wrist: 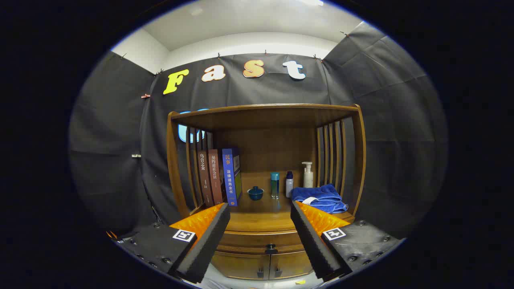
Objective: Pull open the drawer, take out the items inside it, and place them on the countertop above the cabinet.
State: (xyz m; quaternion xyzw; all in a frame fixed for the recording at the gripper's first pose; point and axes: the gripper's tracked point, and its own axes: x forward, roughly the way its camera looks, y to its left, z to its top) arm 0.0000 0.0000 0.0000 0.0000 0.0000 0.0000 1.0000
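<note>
The gripper [260,212] hangs in front of a wooden cabinet [363,160], its two fingers [209,237] spread wide apart and holding nothing. Between the fingers, low down and straight ahead, sits the drawer [257,240], a wide wooden front just under the table [257,218] of the cabinet. The drawer is closed, its front flush with the cabinet. Its small dark knob [271,249] stands centred between the fingers, apart from both of them. Below the drawer are two small cabinet doors [267,265], each with a dark pull near the middle seam.

Beyond the fingers, the table lies inside an open alcove with slatted wooden sides and a wooden roof. Past the left finger, three books [221,180] stand upright against the left slats: two brownish spines and a blue one nearest the middle. Just beside the blue book, further toward the middle, is a small dark teal lidded cup [255,193]. Near it stands a slim bottle with a teal cap [274,185], then a small white bottle with a dark cap [289,184], and behind that a pale pump bottle [308,175] near the right slats. Just beyond the tip of the right finger, a folded blue towel [319,197] lies on the table, with a white tag showing on its front edge. Whether the towel touches the bottles cannot be told.
</note>
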